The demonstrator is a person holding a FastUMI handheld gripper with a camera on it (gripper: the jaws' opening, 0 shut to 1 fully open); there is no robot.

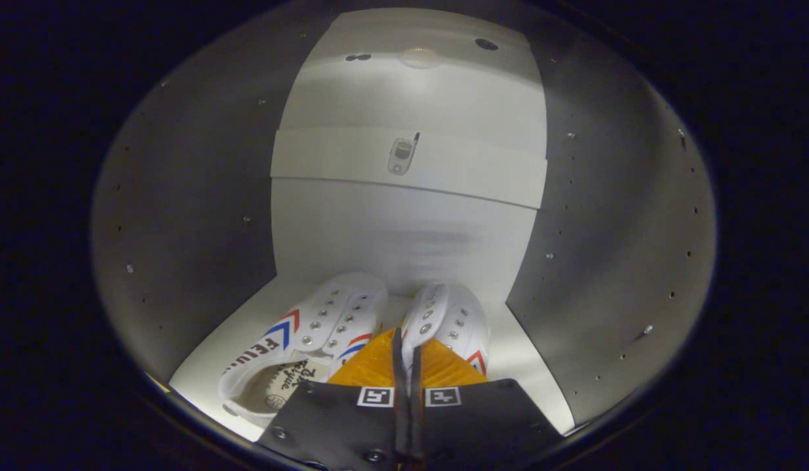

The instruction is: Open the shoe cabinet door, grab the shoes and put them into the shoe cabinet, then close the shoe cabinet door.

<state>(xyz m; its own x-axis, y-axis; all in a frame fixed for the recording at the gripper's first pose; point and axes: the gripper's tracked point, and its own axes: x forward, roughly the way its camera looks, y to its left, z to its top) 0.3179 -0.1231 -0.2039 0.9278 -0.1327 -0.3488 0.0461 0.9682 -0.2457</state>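
a: where are the shoes?

b: both inside the shoe cabinet (182,216), on its bottom shelf (208,366), toes toward the back panel (404,229). left shoe (312,340) is white with red and blue chevrons on its side, opening facing me, heel near the shelf's front edge. right shoe (447,320) lies just beside it, same white, metal eyelets showing, its rear half hidden behind my fingers.

a: gripper?

b: my gripper (407,347) sits low at the shelf's front edge, fingers together, only a thin slit between them. can't tell if anything is pinched in that slit. fingertips sit over the gap between the two shoes, overlapping the right one's inner side. whether they touch it, can't say.

a: rest of the cabinet?

b: grey side walls on both sides with rows of small holes and pegs. a lighter horizontal rail (352,157) crosses the back panel higher up, with a small metal fitting (400,156) at its middle. above that, a round pale disc (418,57) and a couple of dark holes near the top.
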